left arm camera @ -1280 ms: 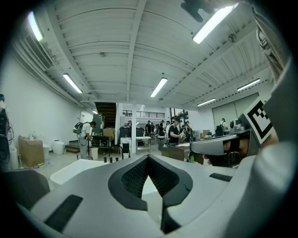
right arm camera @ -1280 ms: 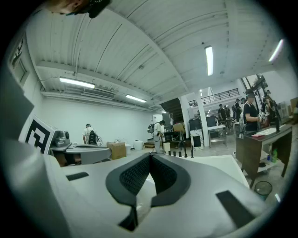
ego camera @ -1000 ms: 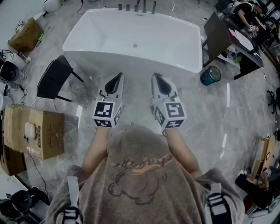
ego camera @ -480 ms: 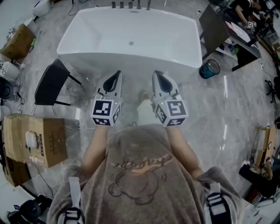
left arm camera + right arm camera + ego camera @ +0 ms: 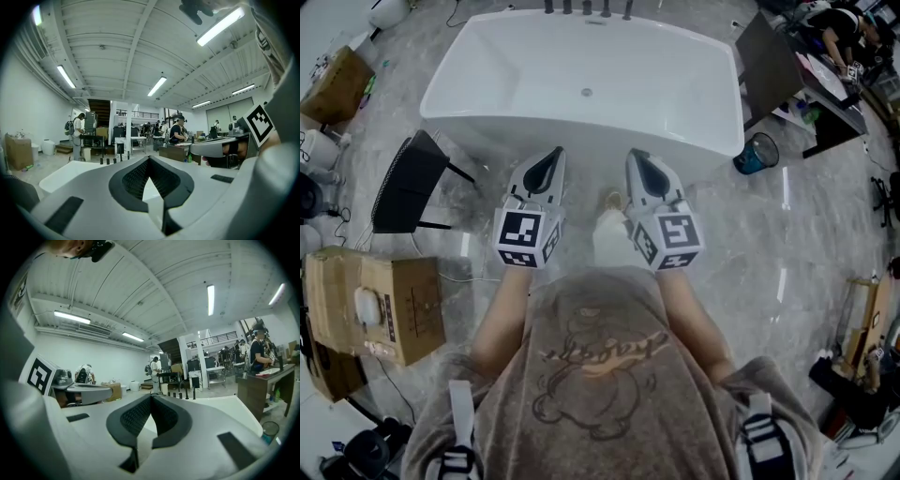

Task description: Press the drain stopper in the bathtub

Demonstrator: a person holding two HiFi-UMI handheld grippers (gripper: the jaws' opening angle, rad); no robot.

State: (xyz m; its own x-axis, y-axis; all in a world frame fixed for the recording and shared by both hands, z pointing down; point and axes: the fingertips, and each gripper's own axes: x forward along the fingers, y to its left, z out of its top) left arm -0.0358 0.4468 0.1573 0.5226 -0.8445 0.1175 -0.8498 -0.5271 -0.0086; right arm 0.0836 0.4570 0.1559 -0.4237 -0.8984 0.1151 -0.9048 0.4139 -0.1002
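The white bathtub [image 5: 581, 125] stands on the marble floor ahead of me, and its small round drain stopper [image 5: 587, 92] sits in the middle of the basin. My left gripper [image 5: 555, 152] and right gripper [image 5: 635, 155] are held side by side in the air, short of the tub's near rim. Both are shut with nothing between the jaws. In the left gripper view the tips of the left gripper [image 5: 149, 158] meet in front of the tub [image 5: 65, 173]. The right gripper [image 5: 151, 397] looks the same, with the tub [image 5: 220, 411] beyond it.
Dark taps [image 5: 586, 7] line the tub's far rim. A black chair [image 5: 408, 183] and a cardboard box [image 5: 380, 305] stand at the left, a blue bin [image 5: 757, 152] and a dark desk [image 5: 769, 66] at the right. My leg [image 5: 609, 239] shows between the grippers.
I have stepped toward the tub: a leg and foot have come into view between the grippers, and the tub sits slightly nearer. Both grippers stay shut, side by side.
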